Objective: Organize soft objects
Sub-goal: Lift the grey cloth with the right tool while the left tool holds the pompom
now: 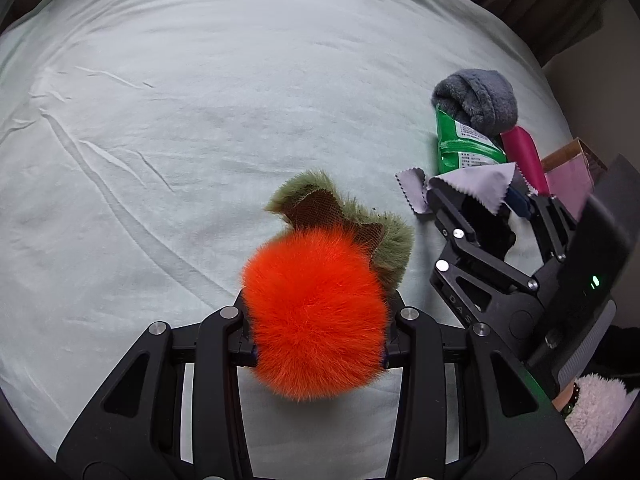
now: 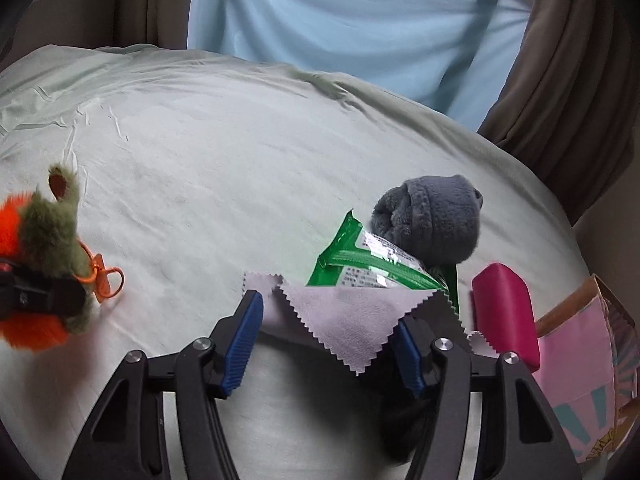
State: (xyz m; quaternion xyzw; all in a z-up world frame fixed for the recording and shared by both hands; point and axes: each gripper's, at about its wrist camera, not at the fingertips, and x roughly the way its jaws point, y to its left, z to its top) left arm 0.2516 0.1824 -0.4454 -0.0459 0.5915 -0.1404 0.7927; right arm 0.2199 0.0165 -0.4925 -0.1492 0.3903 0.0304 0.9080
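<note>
My left gripper is shut on a fluffy orange plush with green furry leaves, held above the pale green bed sheet. The plush also shows at the far left of the right wrist view, with an orange clip loop. My right gripper is open, its blue pads either side of a lilac zigzag-edged cloth that drapes over the right pad. A dark soft item lies under the right finger. A grey rolled fleece rests on a green snack packet.
A magenta case lies right of the cloth. A pink paper bag stands at the bed's right edge. Brown curtains and a blue sheet hang behind the bed. The sheet is wrinkled on the left.
</note>
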